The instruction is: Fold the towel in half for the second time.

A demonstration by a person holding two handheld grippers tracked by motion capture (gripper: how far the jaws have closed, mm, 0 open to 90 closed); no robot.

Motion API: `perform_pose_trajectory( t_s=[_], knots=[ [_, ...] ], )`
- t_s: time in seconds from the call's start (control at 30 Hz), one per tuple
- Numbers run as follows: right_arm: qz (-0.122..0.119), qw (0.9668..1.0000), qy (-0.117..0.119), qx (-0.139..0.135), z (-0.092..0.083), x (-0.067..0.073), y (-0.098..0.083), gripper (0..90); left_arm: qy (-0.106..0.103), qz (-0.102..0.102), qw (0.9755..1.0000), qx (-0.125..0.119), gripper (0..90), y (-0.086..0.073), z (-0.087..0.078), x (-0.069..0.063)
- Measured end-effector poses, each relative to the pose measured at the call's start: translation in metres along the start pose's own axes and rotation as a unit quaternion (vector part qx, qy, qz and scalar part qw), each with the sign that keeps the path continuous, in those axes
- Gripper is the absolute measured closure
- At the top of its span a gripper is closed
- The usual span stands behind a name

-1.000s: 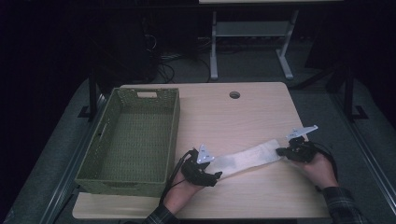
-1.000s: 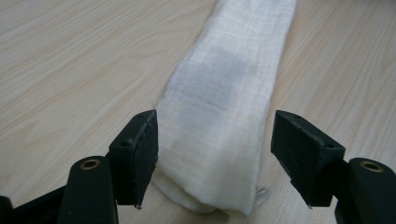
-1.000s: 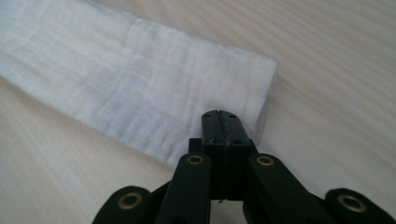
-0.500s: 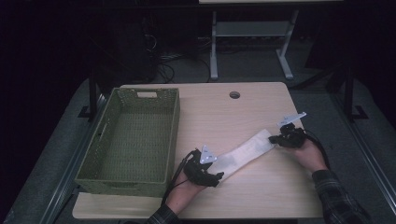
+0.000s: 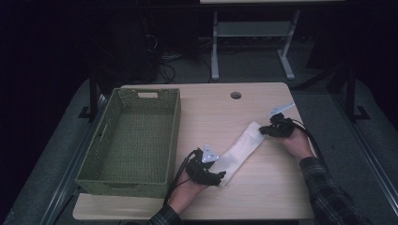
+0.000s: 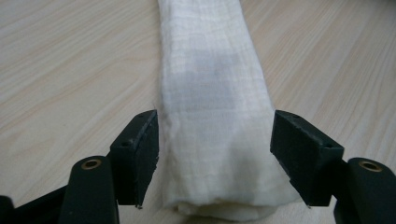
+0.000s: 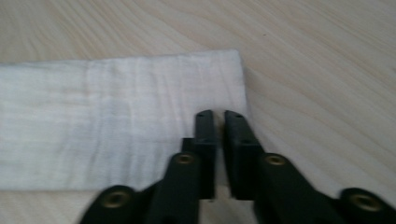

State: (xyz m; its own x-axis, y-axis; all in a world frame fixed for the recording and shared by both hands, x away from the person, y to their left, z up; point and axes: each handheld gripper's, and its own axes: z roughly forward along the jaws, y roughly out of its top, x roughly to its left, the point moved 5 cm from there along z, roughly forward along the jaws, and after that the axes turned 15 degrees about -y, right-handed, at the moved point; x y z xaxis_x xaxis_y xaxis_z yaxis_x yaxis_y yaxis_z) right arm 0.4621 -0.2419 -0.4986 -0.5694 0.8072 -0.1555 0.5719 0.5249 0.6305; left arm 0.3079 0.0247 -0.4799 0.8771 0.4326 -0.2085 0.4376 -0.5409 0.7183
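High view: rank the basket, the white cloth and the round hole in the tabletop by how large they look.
1. Green woven basket, clearly the largest.
2. Folded white cloth, a long narrow strip.
3. Round hole in the tabletop, smallest by far.

One camera looking down from above, two riding close on the grippers

The high view is facing forward and down over the wooden table (image 5: 263, 187) from well back; each gripper view is looking along its black jaws, very near the folded white cloth (image 6: 210, 93), which all three views are sharing.
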Motion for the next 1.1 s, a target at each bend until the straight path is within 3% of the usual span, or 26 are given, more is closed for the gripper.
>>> perform_pose_trajectory(
  t_s=[0.1,0.2,0.37,0.5,0.57,0.67,0.83,1.1],
  knots=[
    [0.005,1.0,0.001,-0.005,-0.013,0.001,-0.002,67.3,0.003,0.005,1.0,-0.006,37.0,0.005,-0.001,0.002],
    [0.015,0.9995,0.007,-0.027,-0.032,0.0,-0.009,60.8,0.001,-0.002,1.0,-0.005,44.8,0.009,-0.002,0.007],
    [0.038,0.9987,0.011,-0.033,-0.049,-0.001,-0.027,49.6,0.013,-0.01,0.9998,0.009,71.4,0.015,0.003,0.018],
    [0.033,0.9988,0.01,-0.035,-0.057,0.003,-0.036,44.3,0.021,-0.017,0.9992,0.028,85.5,0.015,0.01,0.027],
    [0.031,0.9986,0.009,-0.043,-0.059,0.004,-0.035,42.8,0.029,-0.012,0.9988,0.037,86.6,0.012,0.013,0.031],
    [0.032,0.9984,0.011,-0.045,-0.059,0.004,-0.034,41.9,0.028,-0.025,0.9985,0.041,87.7,0.006,0.015,0.036],
    [0.026,0.9988,0.007,-0.041,-0.056,0.004,-0.035,40.1,0.006,-0.019,0.9984,0.053,88.3,0.002,0.019,0.03],
    [0.022,0.999,0.006,-0.04,-0.054,0.004,-0.035,40.0,-0.034,-0.015,0.9981,0.048,87.0,-0.001,0.022,0.019]
  ],
)
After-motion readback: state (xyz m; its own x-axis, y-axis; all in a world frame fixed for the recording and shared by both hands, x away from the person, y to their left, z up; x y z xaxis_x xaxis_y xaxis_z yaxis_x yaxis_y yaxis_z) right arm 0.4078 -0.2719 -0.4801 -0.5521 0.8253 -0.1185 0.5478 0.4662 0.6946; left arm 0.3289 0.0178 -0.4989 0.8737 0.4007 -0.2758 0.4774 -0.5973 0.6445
